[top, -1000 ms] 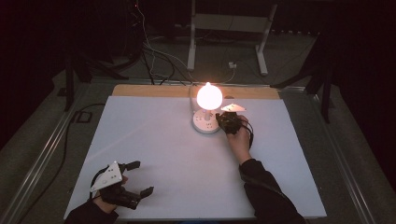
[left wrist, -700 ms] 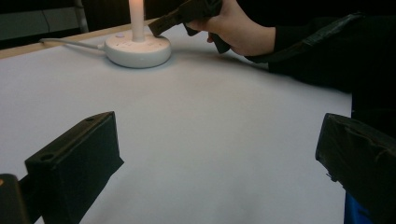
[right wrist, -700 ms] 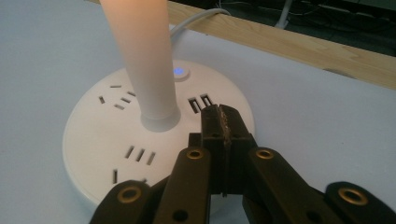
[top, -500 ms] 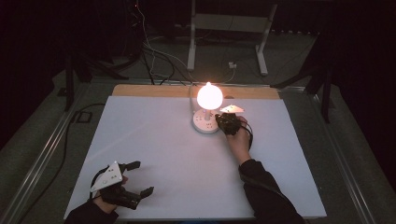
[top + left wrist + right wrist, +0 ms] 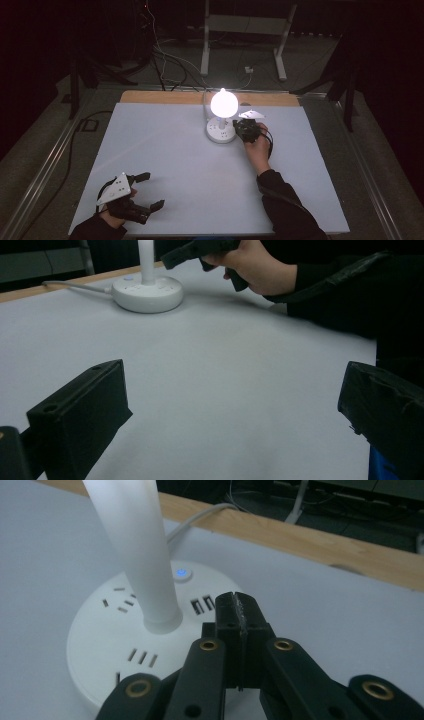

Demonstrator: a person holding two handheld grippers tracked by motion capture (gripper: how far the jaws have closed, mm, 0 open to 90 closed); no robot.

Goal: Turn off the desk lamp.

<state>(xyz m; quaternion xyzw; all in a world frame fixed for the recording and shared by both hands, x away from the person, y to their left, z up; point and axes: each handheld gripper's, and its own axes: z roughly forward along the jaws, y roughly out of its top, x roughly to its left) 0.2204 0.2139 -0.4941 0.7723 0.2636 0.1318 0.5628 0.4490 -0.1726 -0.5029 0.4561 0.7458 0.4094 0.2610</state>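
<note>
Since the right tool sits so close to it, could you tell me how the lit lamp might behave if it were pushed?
The lamp would probably slide rather than roll, since its round base lies flat on the smooth table. Pushed high on the stem, it might tip, as the glowing head sits well above the base. The cord behind could tug back.

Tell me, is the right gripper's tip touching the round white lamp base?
Cannot tell. In the right gripper view the shut right gripper overlaps the lamp base near its USB slots, but no contact or gap shows plainly.
</note>
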